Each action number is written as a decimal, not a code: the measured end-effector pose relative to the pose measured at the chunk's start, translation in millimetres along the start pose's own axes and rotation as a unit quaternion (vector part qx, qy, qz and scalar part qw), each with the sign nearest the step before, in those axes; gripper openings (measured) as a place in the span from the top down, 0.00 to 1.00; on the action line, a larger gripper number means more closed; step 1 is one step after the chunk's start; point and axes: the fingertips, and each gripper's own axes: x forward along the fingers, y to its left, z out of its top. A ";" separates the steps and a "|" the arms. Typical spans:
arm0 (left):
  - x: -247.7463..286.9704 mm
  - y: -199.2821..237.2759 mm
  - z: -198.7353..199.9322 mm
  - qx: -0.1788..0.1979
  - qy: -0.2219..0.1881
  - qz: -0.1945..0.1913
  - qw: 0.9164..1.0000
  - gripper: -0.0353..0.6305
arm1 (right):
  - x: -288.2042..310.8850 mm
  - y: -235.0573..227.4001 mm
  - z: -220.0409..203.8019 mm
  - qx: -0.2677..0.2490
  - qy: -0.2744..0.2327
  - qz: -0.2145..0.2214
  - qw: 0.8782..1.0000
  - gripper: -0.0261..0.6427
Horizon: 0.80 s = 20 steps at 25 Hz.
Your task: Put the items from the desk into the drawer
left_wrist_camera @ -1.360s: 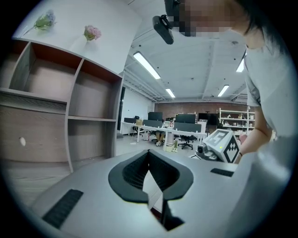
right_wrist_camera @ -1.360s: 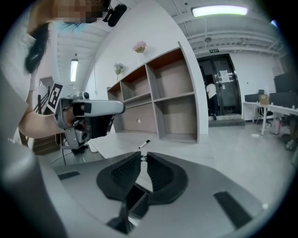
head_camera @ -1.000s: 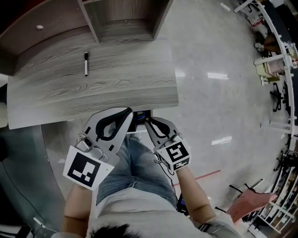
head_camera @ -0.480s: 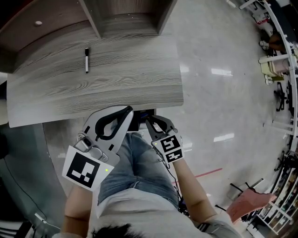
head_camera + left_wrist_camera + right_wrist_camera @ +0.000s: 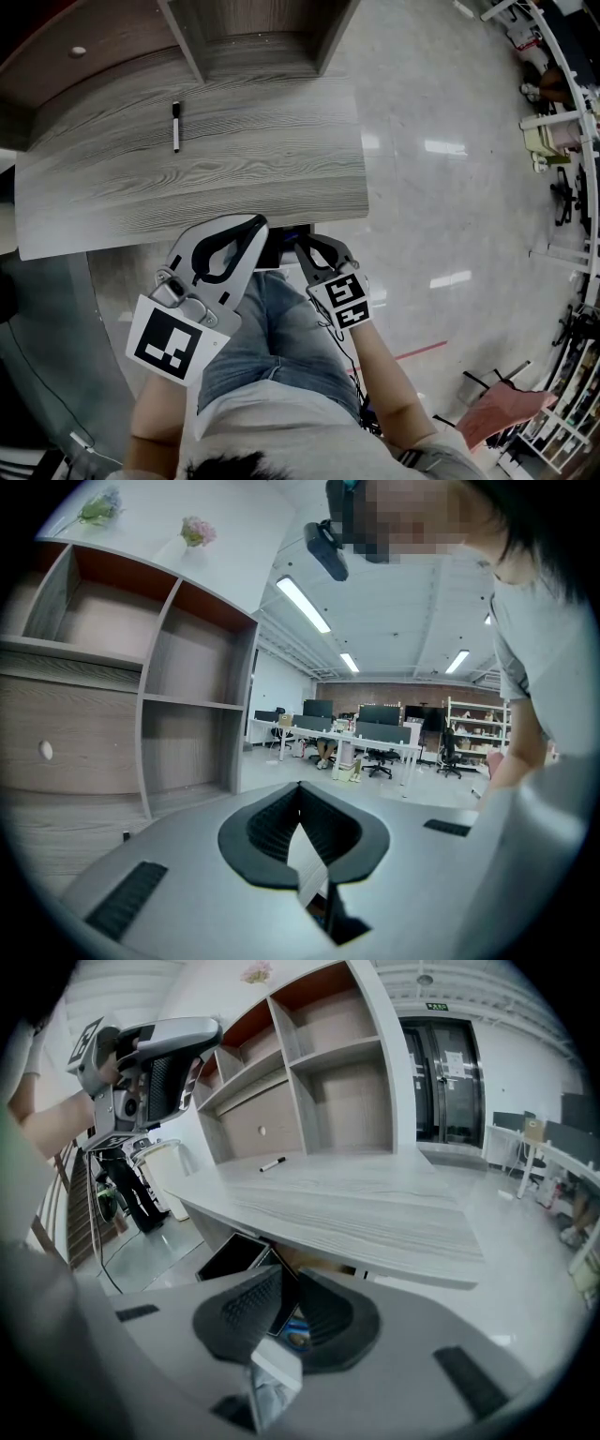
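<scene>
A black marker lies alone on the grey wood desk, towards its back left; it also shows far off as the marker in the right gripper view. My left gripper and right gripper hang side by side just off the desk's front edge, above the person's lap, both shut with nothing between the jaws. Between them, under the desk edge, sits a dark open box-like drawer. In its own view the left gripper has its jaws meeting at the tips, and so has the right gripper.
A shelving unit stands at the back of the desk, with a closed front bearing a small round knob to the left. Polished floor lies to the right. Office desks and chairs stand far behind.
The right gripper has shifted slightly left and towards the desk edge. The left gripper and the marker have stayed where they were.
</scene>
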 end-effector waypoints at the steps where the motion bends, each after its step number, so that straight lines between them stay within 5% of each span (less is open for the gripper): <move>1: -0.6 0.4 0.7 0.001 -0.001 0.000 1.000 0.93 | -1.0 0.5 3.1 0.000 -0.002 0.000 1.000 0.86; 10: -14.0 -5.2 15.6 0.019 -0.014 0.009 1.000 0.93 | -30.3 20.7 61.4 -0.014 -0.082 0.023 0.996 0.95; 20: -49.2 -28.0 44.3 0.044 -0.045 0.037 0.997 0.94 | -90.1 64.9 150.9 -0.057 -0.189 0.066 0.978 0.95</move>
